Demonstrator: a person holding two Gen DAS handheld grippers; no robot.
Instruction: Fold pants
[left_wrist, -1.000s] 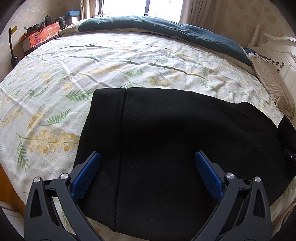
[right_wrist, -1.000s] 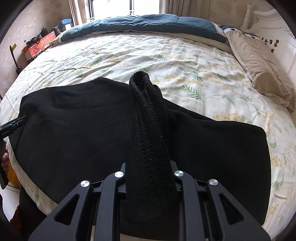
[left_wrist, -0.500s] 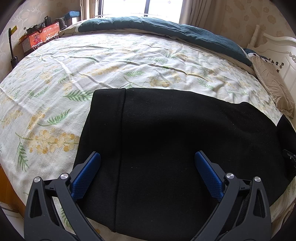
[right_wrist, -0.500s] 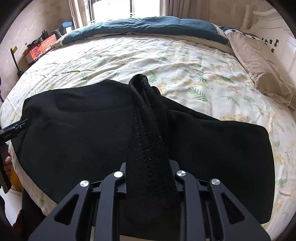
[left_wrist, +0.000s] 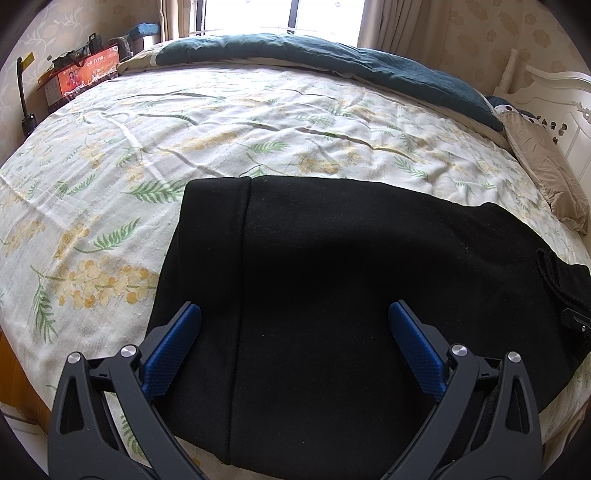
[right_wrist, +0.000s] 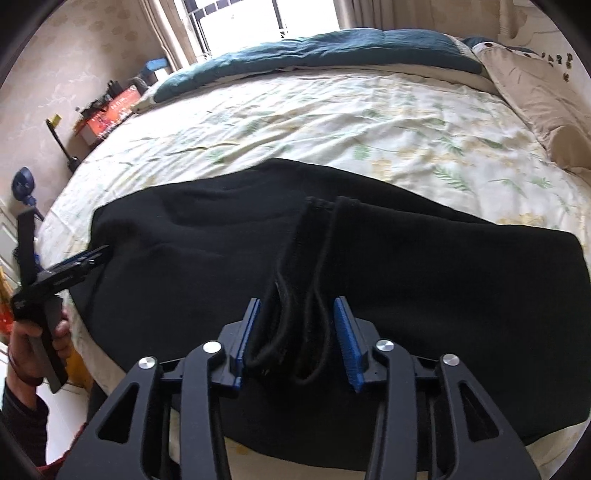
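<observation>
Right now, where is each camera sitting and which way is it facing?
Left wrist: on the left gripper, tilted down over the bed; its open fingers hover above the black pants.
Right wrist: on the right gripper, tilted down; its jaws have just been opening, waistband fold between the pads. The left hand shows.
Shared: pants, bed, teal quilt, beige pillow.

Daylight from the blown-out window (left_wrist: 255, 14); fisheye-bent edges, right wrist view slightly blurred.
</observation>
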